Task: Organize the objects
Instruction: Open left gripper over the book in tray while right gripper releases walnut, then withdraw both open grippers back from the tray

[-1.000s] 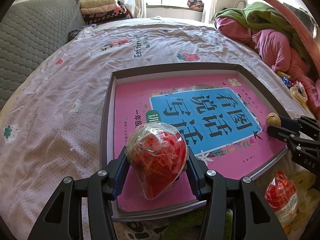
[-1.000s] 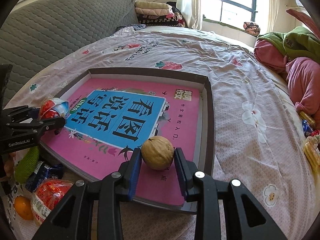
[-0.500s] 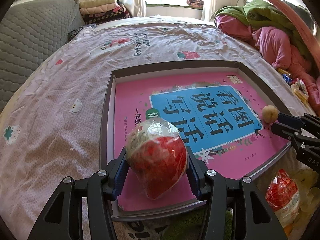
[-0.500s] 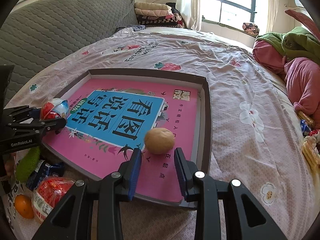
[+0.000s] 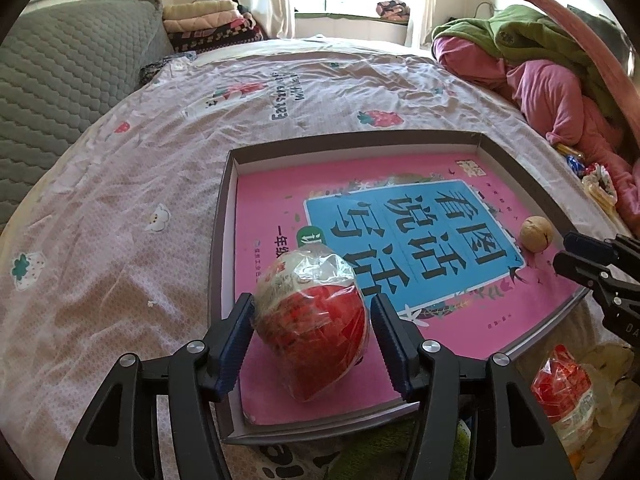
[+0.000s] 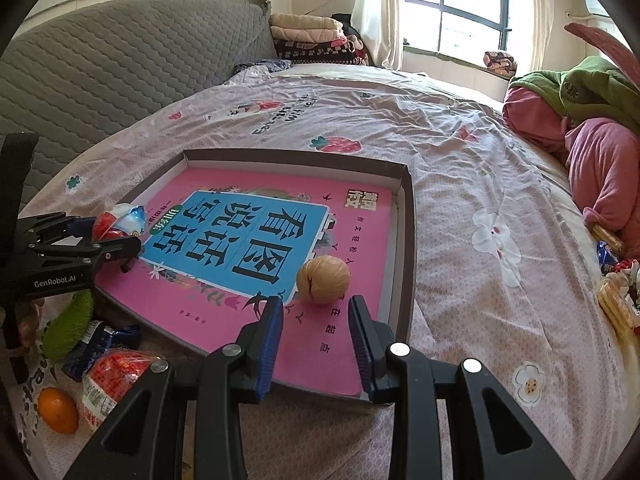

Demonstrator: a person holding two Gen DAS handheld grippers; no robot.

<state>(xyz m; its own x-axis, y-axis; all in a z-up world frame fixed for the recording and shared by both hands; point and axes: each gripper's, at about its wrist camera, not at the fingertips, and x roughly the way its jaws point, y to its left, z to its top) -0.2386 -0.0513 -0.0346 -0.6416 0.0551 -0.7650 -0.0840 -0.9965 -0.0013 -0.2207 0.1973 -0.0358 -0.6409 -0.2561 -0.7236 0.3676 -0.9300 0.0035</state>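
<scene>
At the lower centre of the left wrist view, your left gripper (image 5: pixel 312 334) straddled the foil-wrapped red and white egg (image 5: pixel 311 320), which lay on the pink book cover (image 5: pixel 440 312) in the near left corner of the shallow box (image 5: pixel 222 264). Its jaws were opening, and a sliver of pink showed on either side of the egg, so the pads no longer pressed it. I judge you set it low in that corner so it would rest against the cover instead of rolling.

Further right in that view, the walnut (image 5: pixel 537 233) sat near the box's right wall, apart from the egg, which suggests you were spreading items out across the box.

In the lower centre of the right wrist view, your right gripper (image 6: pixel 316 334) stood partly open and empty, with the walnut (image 6: pixel 324 279) just beyond its tips and touching neither pad.

Outside the box, at the lower left of that view, an orange (image 6: pixel 57 409) and a red snack packet (image 6: pixel 112 380) awaited sorting.
</scene>
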